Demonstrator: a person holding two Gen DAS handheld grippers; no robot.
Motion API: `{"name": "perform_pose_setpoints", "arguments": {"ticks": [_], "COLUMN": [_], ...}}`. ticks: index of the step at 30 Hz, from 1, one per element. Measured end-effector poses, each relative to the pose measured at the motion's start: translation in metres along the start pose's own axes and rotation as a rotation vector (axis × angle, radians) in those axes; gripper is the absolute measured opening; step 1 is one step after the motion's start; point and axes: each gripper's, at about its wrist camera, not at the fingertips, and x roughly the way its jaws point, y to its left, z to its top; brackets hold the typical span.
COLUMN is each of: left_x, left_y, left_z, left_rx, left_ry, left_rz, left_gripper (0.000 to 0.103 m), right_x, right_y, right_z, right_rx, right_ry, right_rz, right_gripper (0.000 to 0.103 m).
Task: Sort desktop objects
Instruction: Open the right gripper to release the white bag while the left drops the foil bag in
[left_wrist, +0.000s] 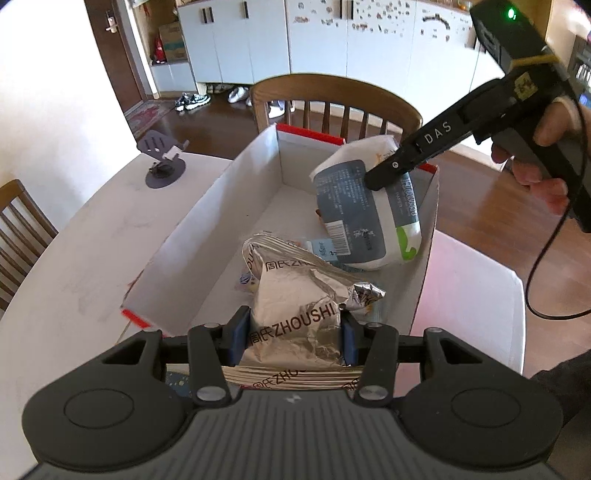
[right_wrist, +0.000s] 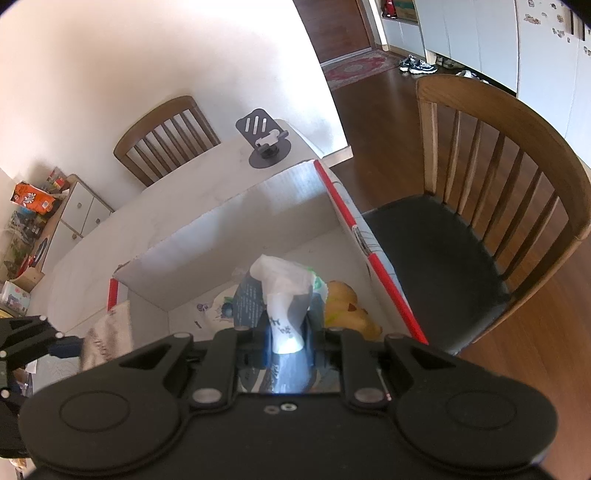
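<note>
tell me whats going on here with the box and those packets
A person is sorting items into a white cardboard box on the table. The left hand-held gripper is shut on a silver foil packet at the box's near end. The right hand-held gripper pinches a blue-and-white tissue pack over the far end.

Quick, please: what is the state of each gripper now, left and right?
Left gripper: closed on the silver foil snack bag.
Right gripper: closed on the tissue pack, over the cardboard box.
</note>
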Motion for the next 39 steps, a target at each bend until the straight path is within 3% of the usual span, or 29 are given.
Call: {"name": "perform_pose_setpoints", "arguments": {"ticks": [11,20,24,28,32,39], "left_x": [0.050,0.077,0.080,0.080,0.071,0.054], "left_y": [-0.018,-0.010,-0.009,-0.010,-0.010,-0.003], "left_z": [0.024,0.018,0.014,0.011,0.010,0.009], "left_rx": [0.031,0.013,0.007,0.003,-0.008,-0.059], "left_ry": [0.136,0.231,0.247,0.245,0.213,0.164], "left_rz": [0.004,0.007,0.004,-0.003,0.000,-0.015], "left_gripper": [0.047,0.047,0.048,0.049,0.073,0.076], "right_x": [0.020,0.030,0.035,0.035,0.033,0.021], "right_y": [-0.003,0.004,0.005,0.004,0.003,0.001], "right_z": [-0.003,-0.009,-0.012,-0.012,-0.011,-0.009], "right_rx": [0.007,-0.010,-0.009,-0.010,-0.006,-0.007], "right_ry": [0.028,0.049,0.065,0.064,0.056,0.032], "right_rz": [-0.012,0.002,0.000,-0.001,-0.009,-0.010], "right_gripper": [0.016,0.016,0.016,0.024,0.028,0.031]}}
